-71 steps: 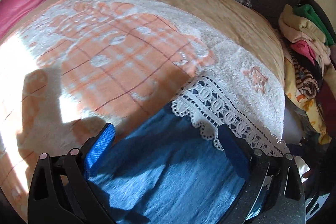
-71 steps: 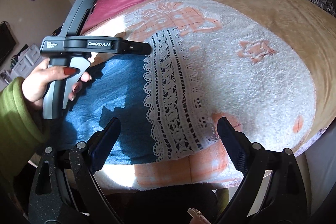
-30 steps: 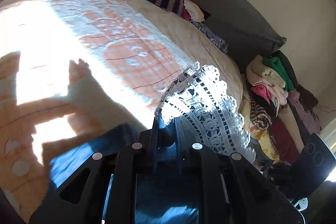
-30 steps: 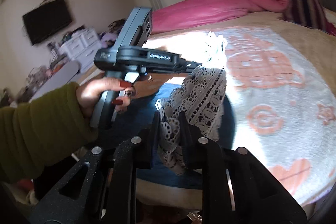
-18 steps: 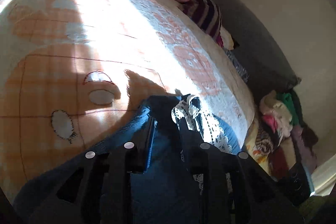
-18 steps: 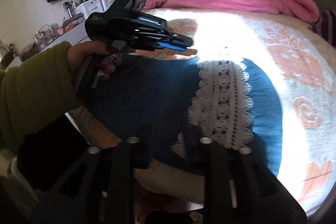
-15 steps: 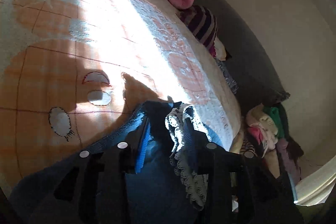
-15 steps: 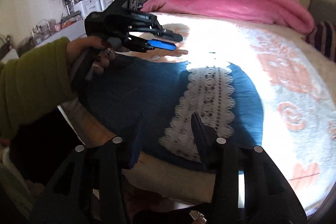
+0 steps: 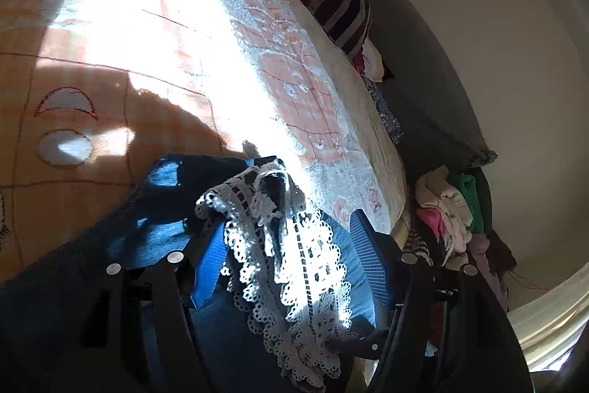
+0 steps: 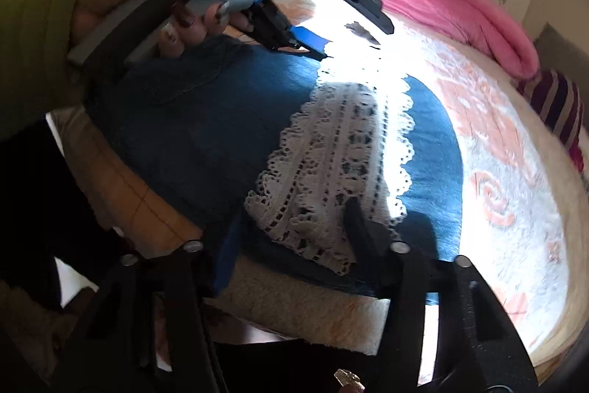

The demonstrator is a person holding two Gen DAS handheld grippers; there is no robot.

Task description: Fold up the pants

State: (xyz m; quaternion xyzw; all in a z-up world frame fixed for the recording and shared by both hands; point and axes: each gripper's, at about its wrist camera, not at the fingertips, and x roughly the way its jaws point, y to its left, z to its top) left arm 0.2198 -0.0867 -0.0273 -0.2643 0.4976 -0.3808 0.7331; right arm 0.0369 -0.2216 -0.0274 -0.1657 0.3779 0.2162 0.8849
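Observation:
Blue denim pants [image 10: 206, 135] with a white lace hem [image 10: 331, 164] lie folded over on the bed near its front edge; the lace band rests on top of the denim. My right gripper [image 10: 291, 231] is open, its fingers just above the near end of the lace. My left gripper [image 9: 291, 253] is open too, with bunched lace [image 9: 294, 245] lying loose between its blue pads [image 9: 210, 264]. It also shows in the right wrist view [image 10: 353, 24], held by a hand in a green sleeve over the far end of the pants.
The bed carries a peach and white patterned blanket [image 9: 154, 24]. A pink duvet [image 10: 460, 13] and a striped pillow [image 9: 342, 13] lie at the far end. A pile of clothes [image 9: 452, 209] sits beside the bed. The bed's front edge [image 10: 313, 315] is close to my right gripper.
Both grippers carried the lace hem end over onto the denim, then opened and let it go. The pants now lie folded in half.

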